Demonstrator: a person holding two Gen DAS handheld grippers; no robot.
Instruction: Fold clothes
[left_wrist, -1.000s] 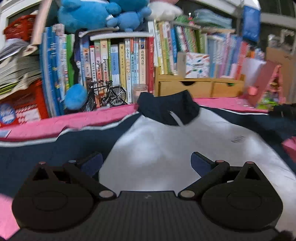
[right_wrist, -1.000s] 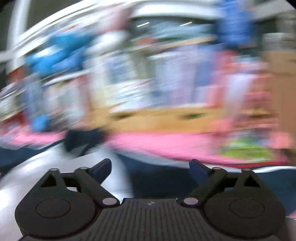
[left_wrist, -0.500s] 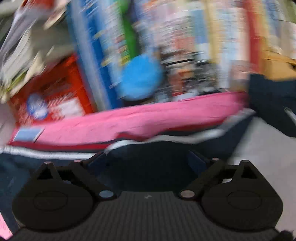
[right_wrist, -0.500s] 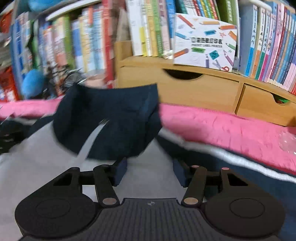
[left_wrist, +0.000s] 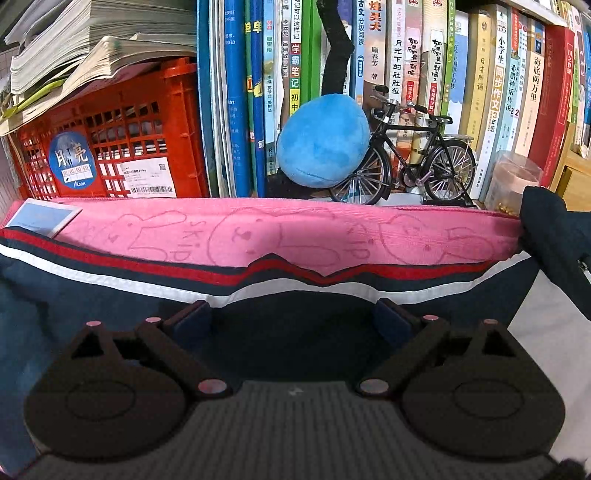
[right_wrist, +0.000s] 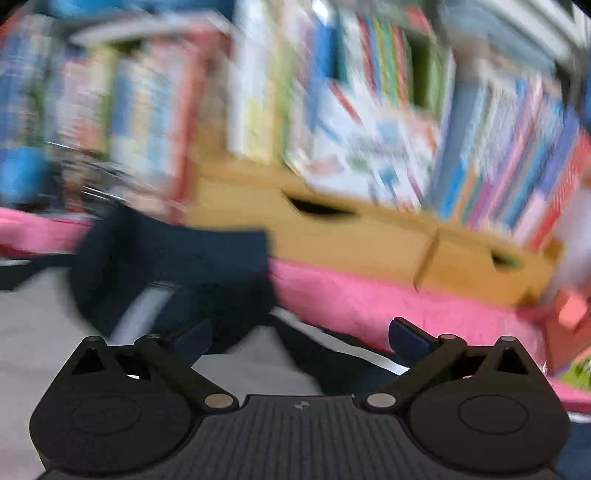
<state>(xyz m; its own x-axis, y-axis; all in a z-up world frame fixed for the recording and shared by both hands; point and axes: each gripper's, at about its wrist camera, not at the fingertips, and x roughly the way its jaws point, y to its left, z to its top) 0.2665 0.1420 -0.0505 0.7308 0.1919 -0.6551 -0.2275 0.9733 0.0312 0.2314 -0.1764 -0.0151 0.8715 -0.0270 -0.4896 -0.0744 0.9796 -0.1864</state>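
We take the pink towel (left_wrist: 288, 236) as our landmark; it covers the surface in front of the book row

Left of the towel's far edge: red crate (left_wrist: 110, 147) with loose papers piled on top; a small blue card (left_wrist: 42, 218) lies on the towel's left corner

Behind the towel's middle: blue plush ball (left_wrist: 323, 142) leaning against upright books (left_wrist: 461, 74), a model bicycle (left_wrist: 406, 162) touching its right side

On the towel, near side: the jacket (left_wrist: 92, 288), navy with red and white stripes and a pale grey body. In the left wrist view its striped sleeve runs left to right along the towel's length, stripe edge toward the books. The dark collar (left_wrist: 554, 236) sits at the right, raised, pointing toward the shelf, so the body's long axis seems to run from the books toward us

Left gripper (left_wrist: 291, 321): jaws wide apart, hovering over navy sleeve cloth, pads not pressing anything we can see

Right wrist view, heavily blurred: collar (right_wrist: 173, 266) left of centre, wooden drawer unit (right_wrist: 369, 243) behind the towel (right_wrist: 369, 306). Right gripper (right_wrist: 301, 339): jaws opening, spread wide above grey and navy fabric, nothing pinched between them
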